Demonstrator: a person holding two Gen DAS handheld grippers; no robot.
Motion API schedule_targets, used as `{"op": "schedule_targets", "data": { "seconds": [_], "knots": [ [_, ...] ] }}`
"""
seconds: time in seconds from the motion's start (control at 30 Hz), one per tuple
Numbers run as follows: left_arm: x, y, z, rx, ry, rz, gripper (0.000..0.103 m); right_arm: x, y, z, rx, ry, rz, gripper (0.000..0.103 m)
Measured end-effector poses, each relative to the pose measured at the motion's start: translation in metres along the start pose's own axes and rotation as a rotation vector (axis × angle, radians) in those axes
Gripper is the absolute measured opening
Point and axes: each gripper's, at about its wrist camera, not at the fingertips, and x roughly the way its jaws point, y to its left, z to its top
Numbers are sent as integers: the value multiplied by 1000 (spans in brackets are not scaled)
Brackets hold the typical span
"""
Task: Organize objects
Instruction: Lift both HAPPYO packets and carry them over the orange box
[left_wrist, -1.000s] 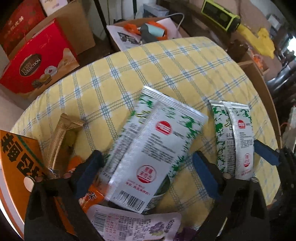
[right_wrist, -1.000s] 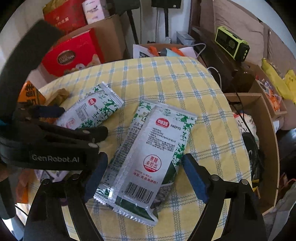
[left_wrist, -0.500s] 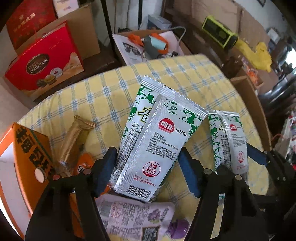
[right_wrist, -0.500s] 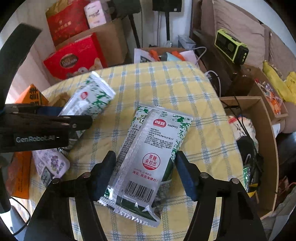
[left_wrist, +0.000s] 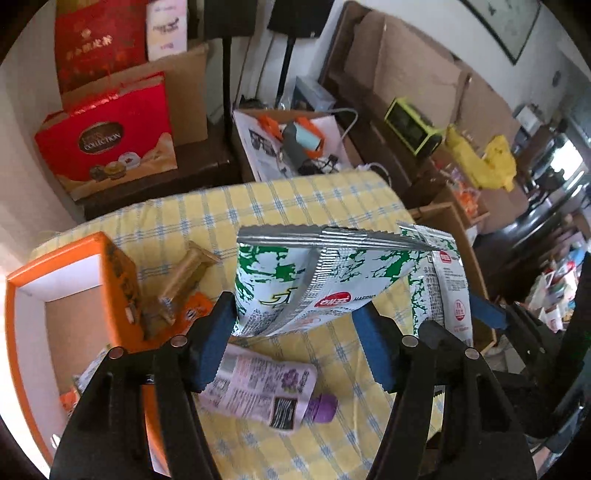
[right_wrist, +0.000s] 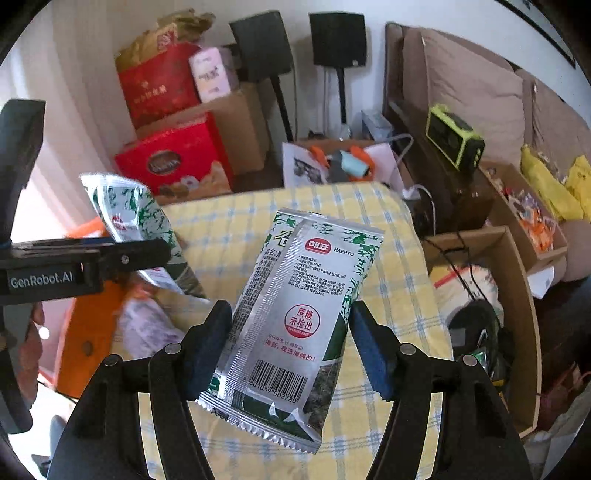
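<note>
Two seaweed packets are being held off the checked table, one clamped crosswise in the left gripper (left_wrist: 295, 332) nearer the orange box (left_wrist: 70, 295), one lengthwise in the right gripper (right_wrist: 290, 343)

Two green-and-white seaweed packets show: one (left_wrist: 314, 280) in the left wrist view and a second (right_wrist: 295, 317) in the right wrist view. One purple-capped pouch (left_wrist: 266, 391) lies on the checked surface (left_wrist: 280, 199). There is one orange box (left_wrist: 74, 295), one gold wrapper (left_wrist: 184, 269), one small orange packet (left_wrist: 194, 306), two red gift boxes (left_wrist: 107, 136) (left_wrist: 98, 40) and two hand-held grippers (left_wrist: 295, 332) (right_wrist: 291, 339).
</note>
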Motion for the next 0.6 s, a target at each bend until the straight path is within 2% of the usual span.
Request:
{"op": "schedule_targets", "data": {
  "seconds": [0.3,0.6],
  "knots": [
    [-68,28,-11,-46,-92,0,61,-29,43,10,-51,-36,76,67],
    [-111,69,-29,-96,-132,53,61,-37,96,10,-110,-29,169,67]
  ]
}}
